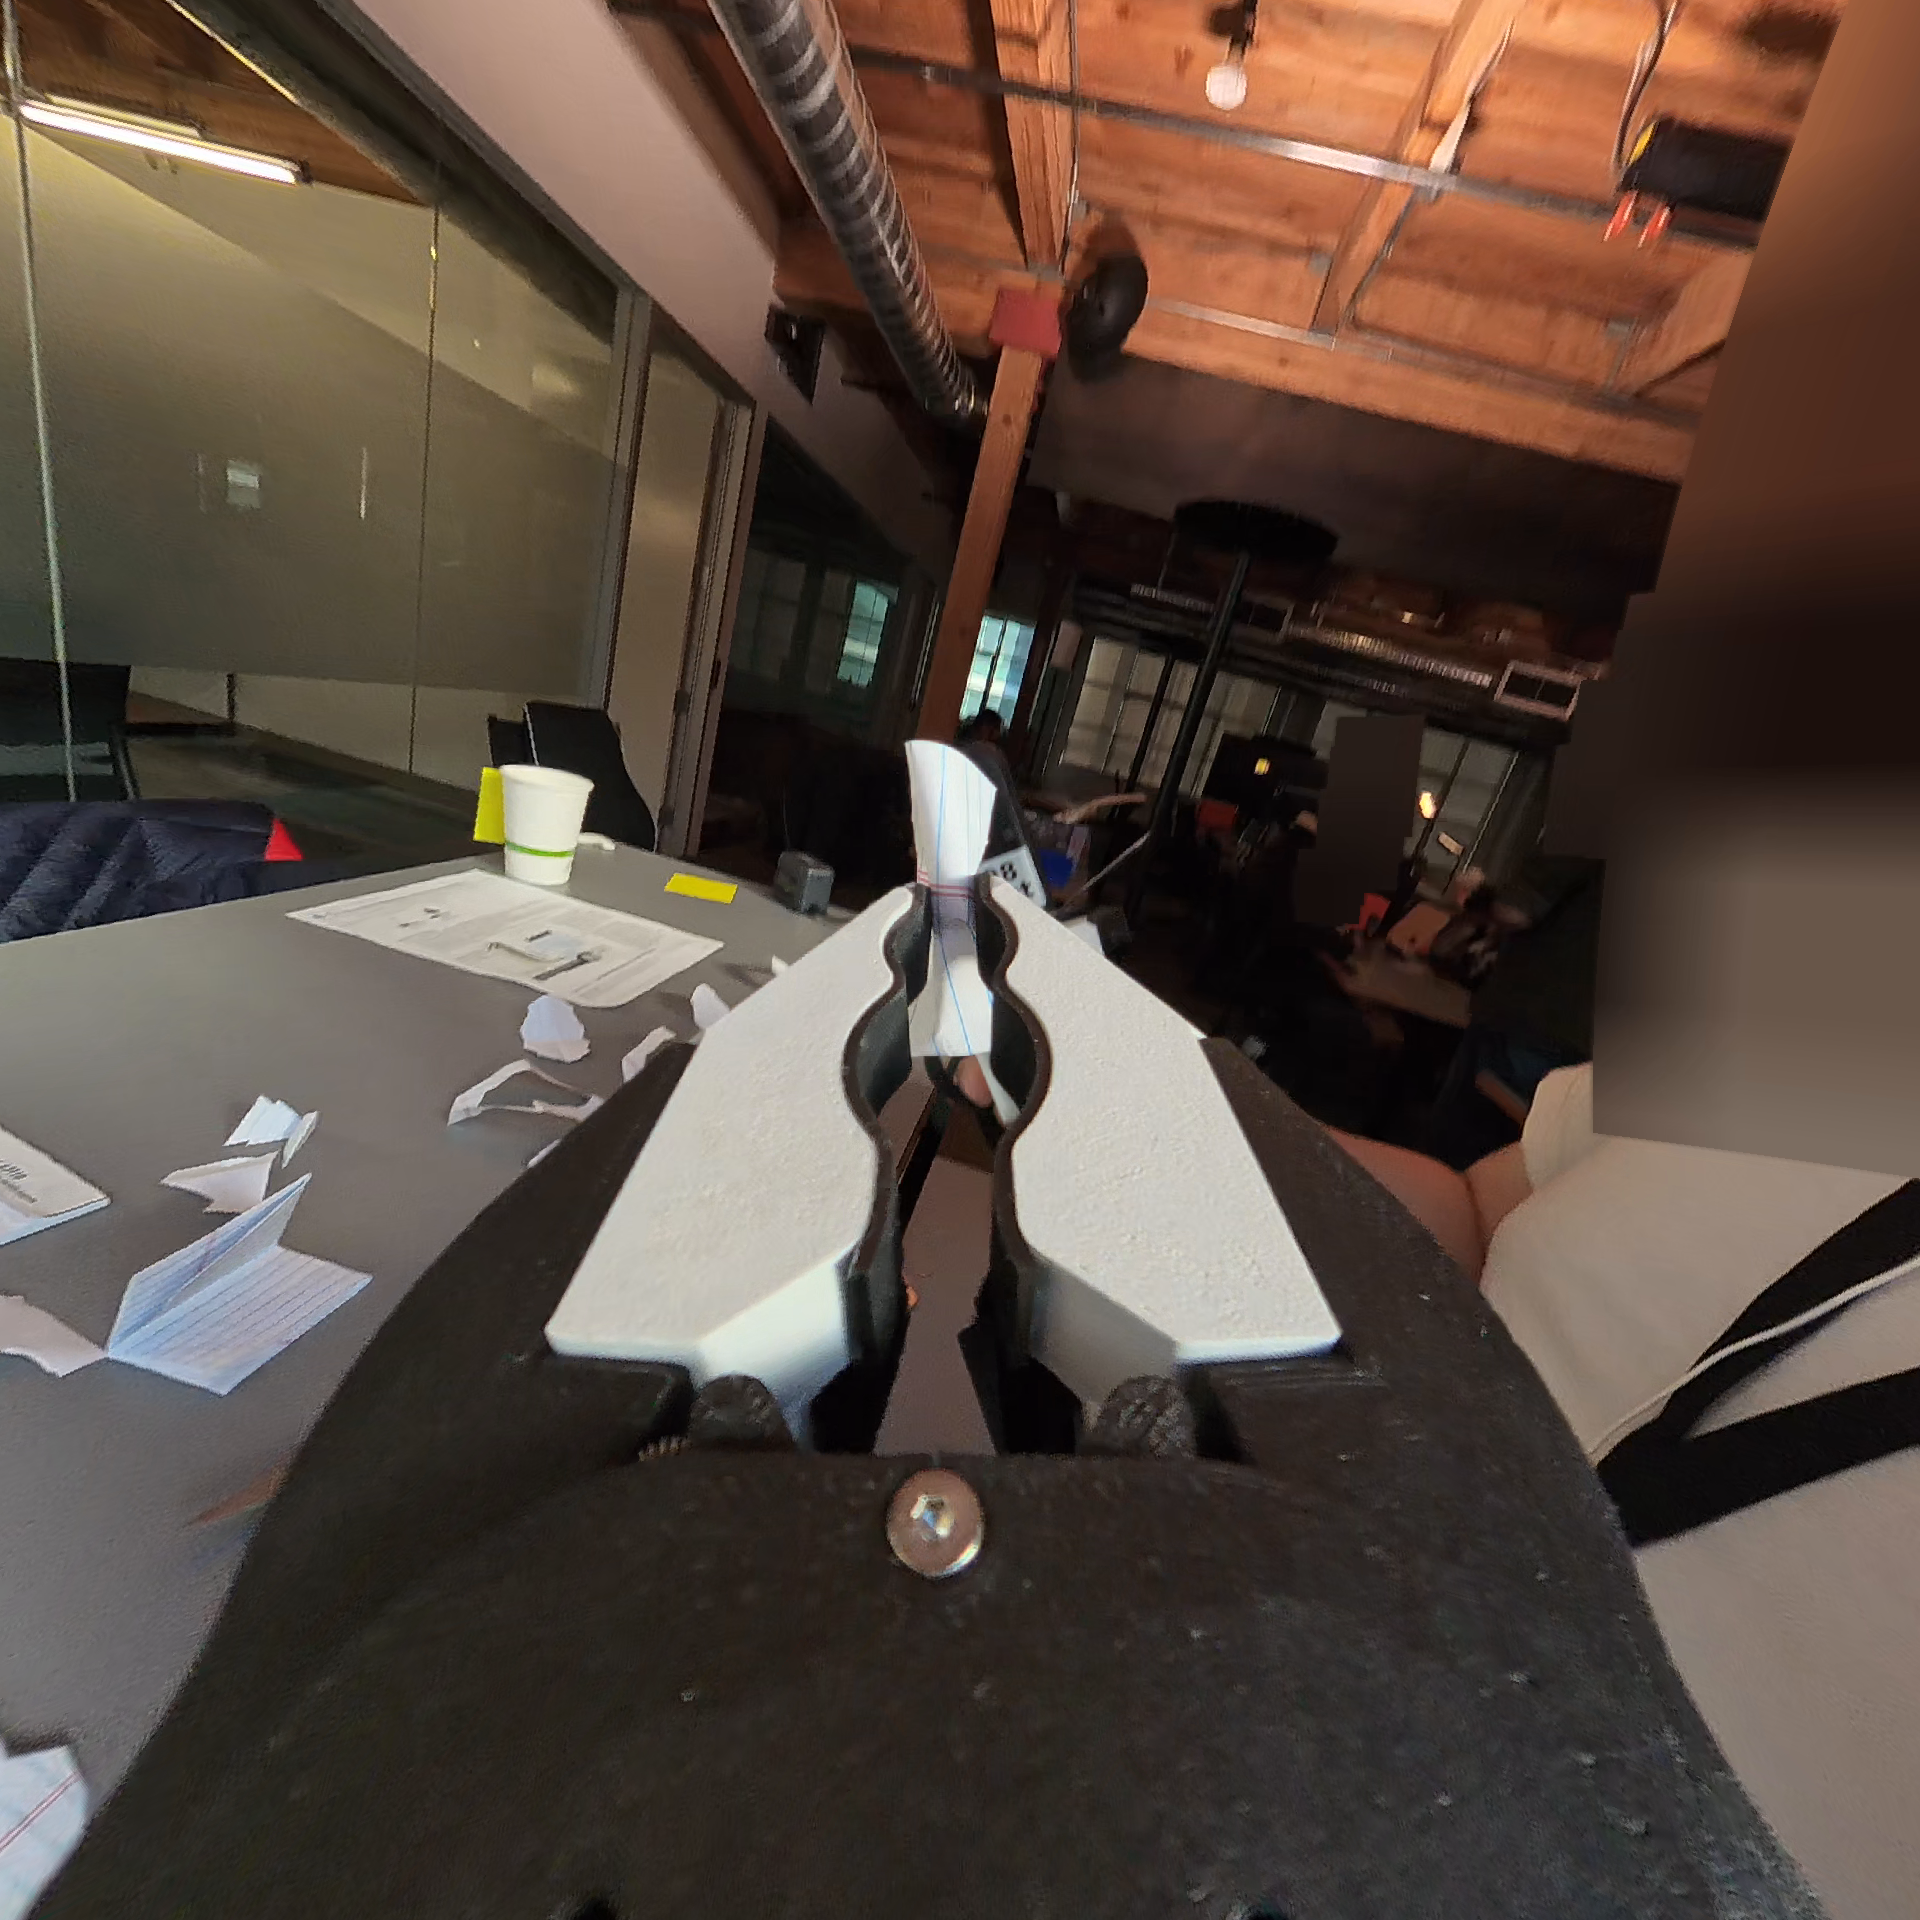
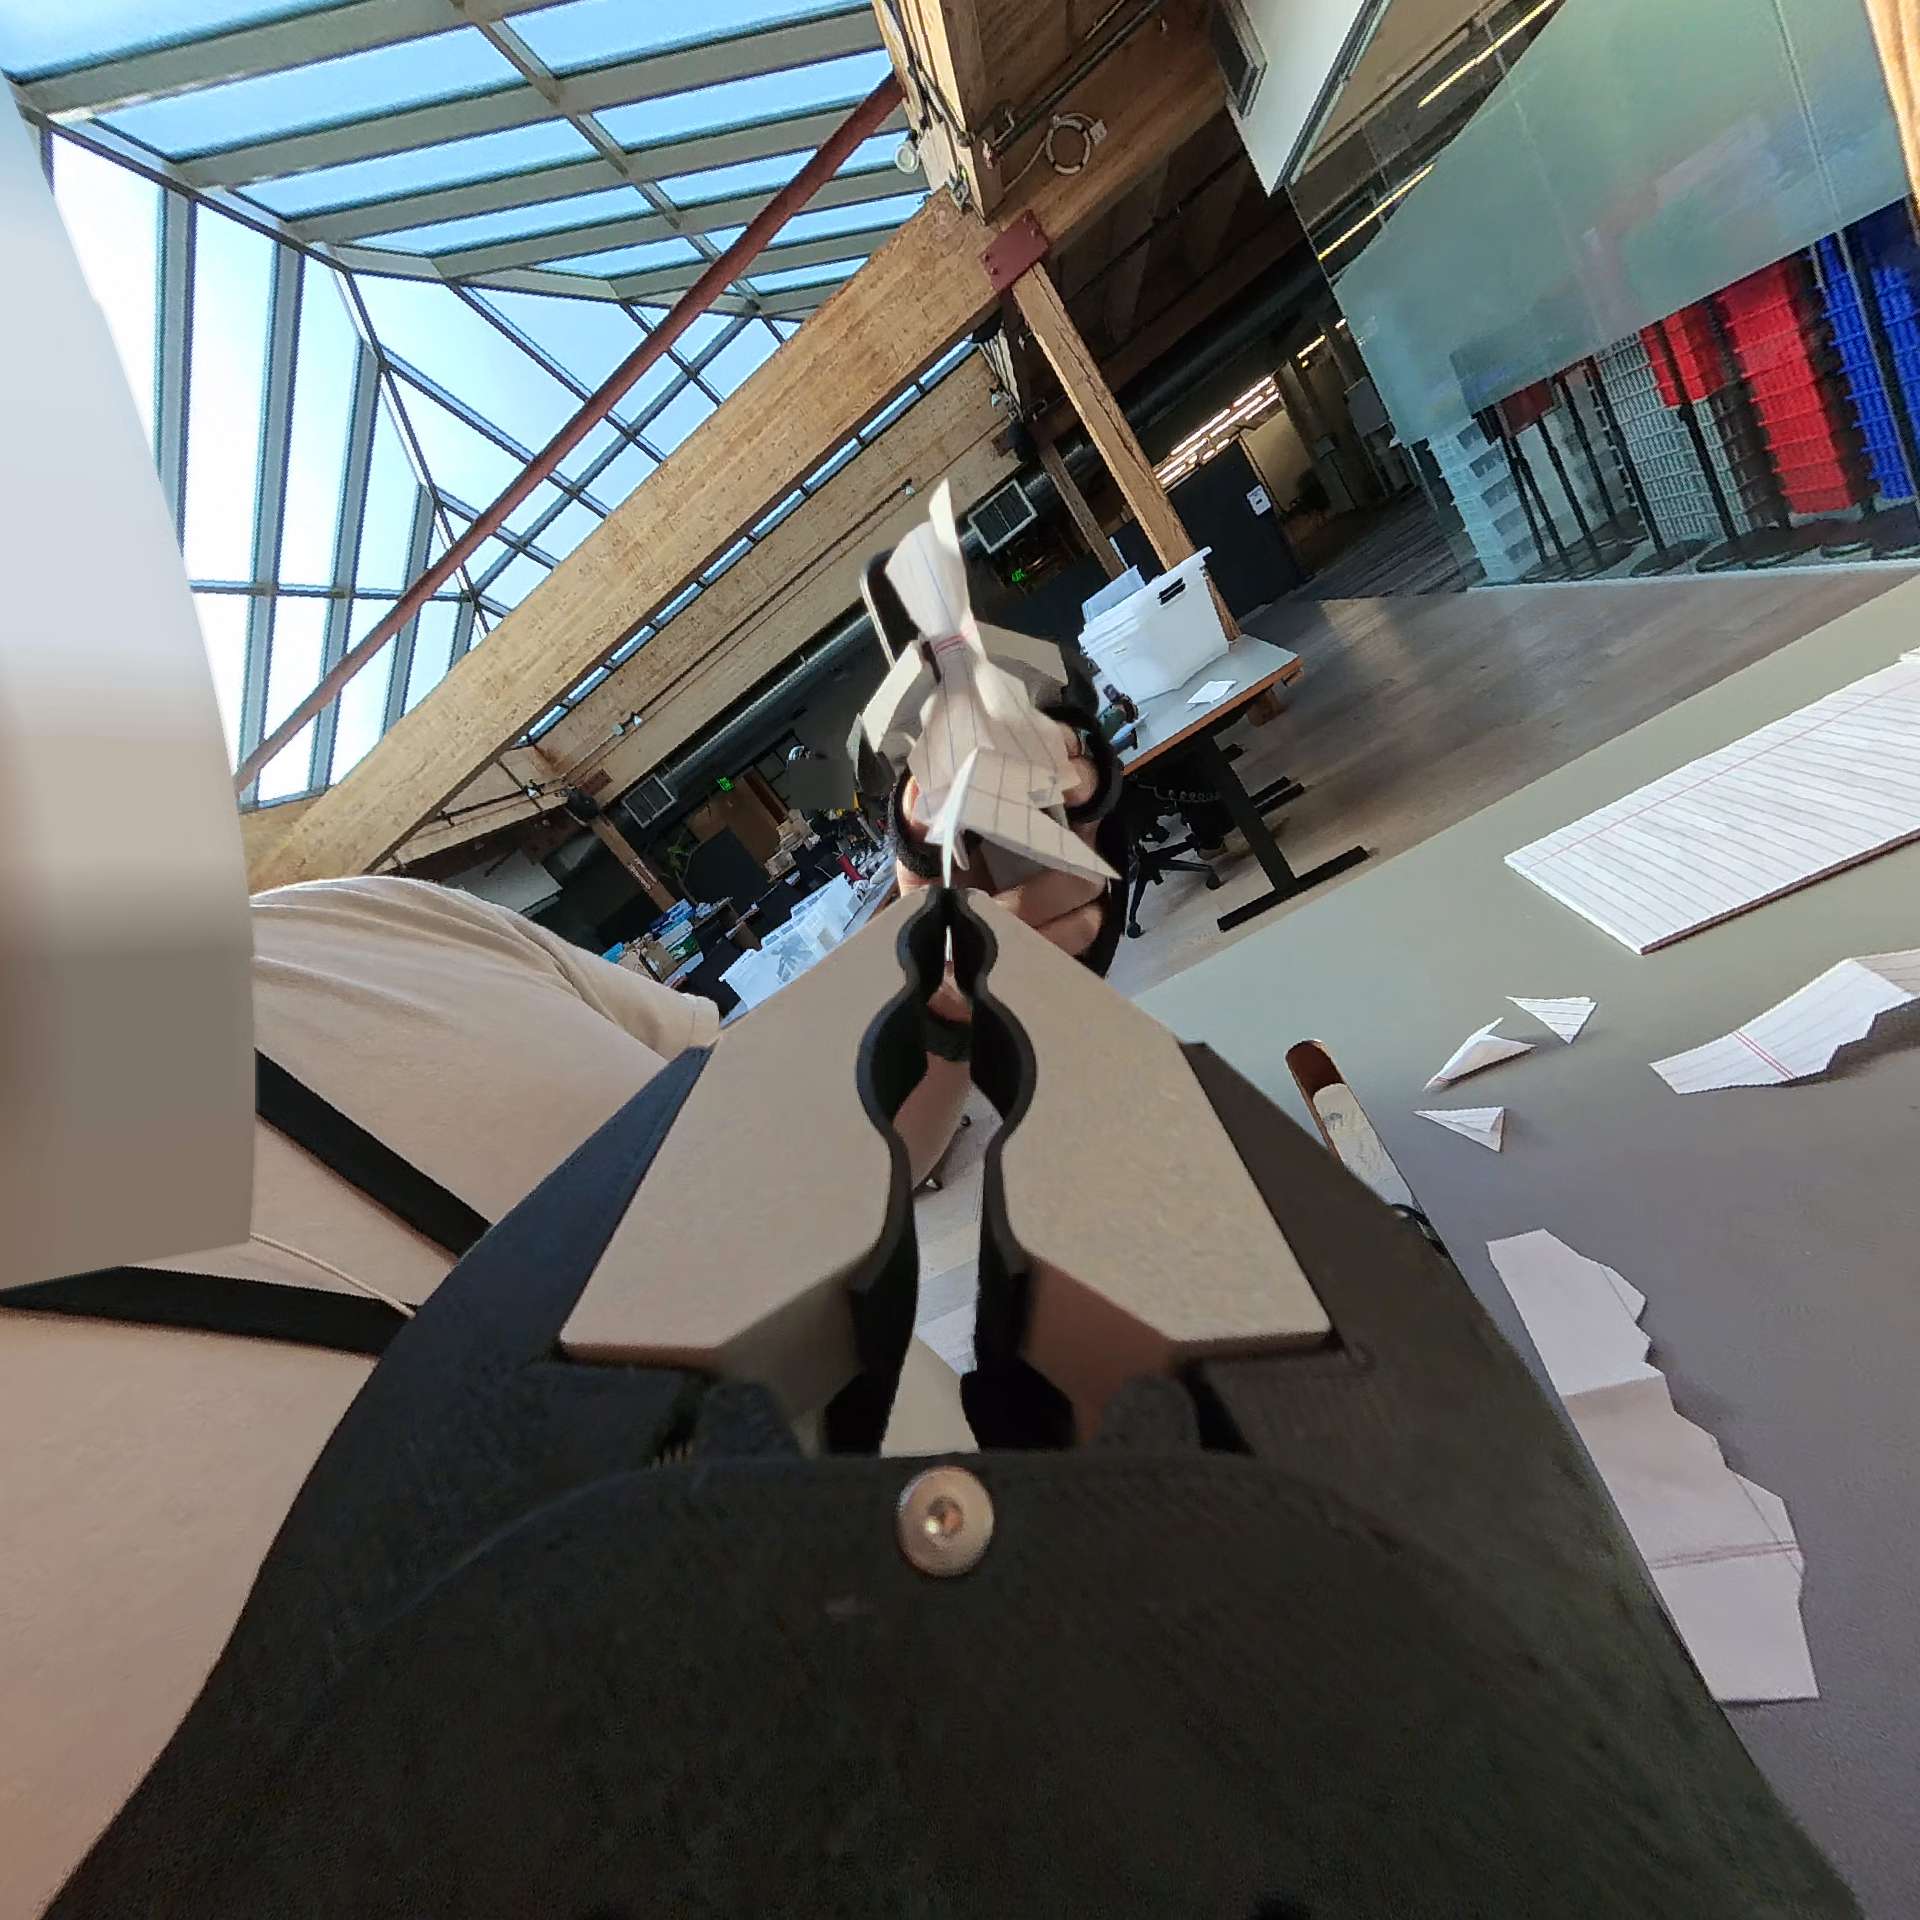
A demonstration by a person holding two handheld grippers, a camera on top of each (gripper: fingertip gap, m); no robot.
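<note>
1. Left gripper [image 1: 954, 902]: fingers pressed together on a folded piece of lined paper [image 1: 948, 821], which stands upright out of the tips, raised clear of the bench [image 1: 364, 1039].
2. Right gripper [image 2: 948, 906]: fingers pinching a thin edge of the same folded lined paper [image 2: 961, 727]; the left gripper sits just behind the paper in this view.
3. Near left on the bench: a folded lined card [image 1: 223, 1299] among small torn paper scraps [image 1: 556, 1029].
4. Far left: 1 printed sheet [image 1: 509, 935] and 1 white paper cup [image 1: 542, 821].
5. Right wrist view: a lined pad [image 2: 1725, 821] lies far right on the bench, with torn paper [image 2: 1662, 1475] nearer.
</note>
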